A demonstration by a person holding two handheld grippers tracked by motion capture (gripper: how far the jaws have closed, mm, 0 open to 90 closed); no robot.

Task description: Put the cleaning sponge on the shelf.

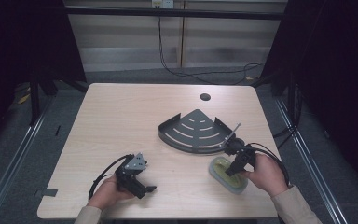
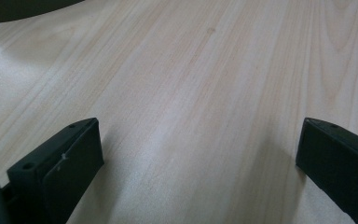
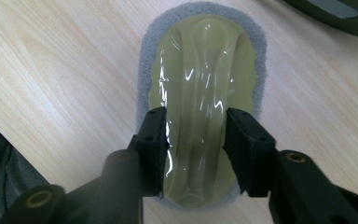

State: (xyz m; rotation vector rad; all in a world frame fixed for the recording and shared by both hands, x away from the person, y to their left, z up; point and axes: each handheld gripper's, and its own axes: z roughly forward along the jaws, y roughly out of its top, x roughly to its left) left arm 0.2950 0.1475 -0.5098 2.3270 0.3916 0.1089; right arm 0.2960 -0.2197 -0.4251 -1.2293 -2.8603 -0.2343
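Note:
A scrubbing pad (image 1: 220, 168) with a glossy yellow-green plastic top on a grey foam base (image 3: 200, 60) lies flat near the table's front right. My right gripper (image 1: 231, 171) (image 3: 196, 116) reaches down onto it, and its two jaws squeeze the raised middle ridge of the plastic top from both sides. My left gripper (image 1: 145, 186) (image 2: 200, 135) hovers low over bare wood at the front left. It is open, with nothing between its jaws.
A dark grey fan-shaped corner rack (image 1: 195, 130) (image 3: 349, 14) with slotted floor sits just behind the pad, mid-table. A round cable hole (image 1: 205, 97) is near the far edge. The light wooden table (image 1: 121, 116) has bare room at left and centre.

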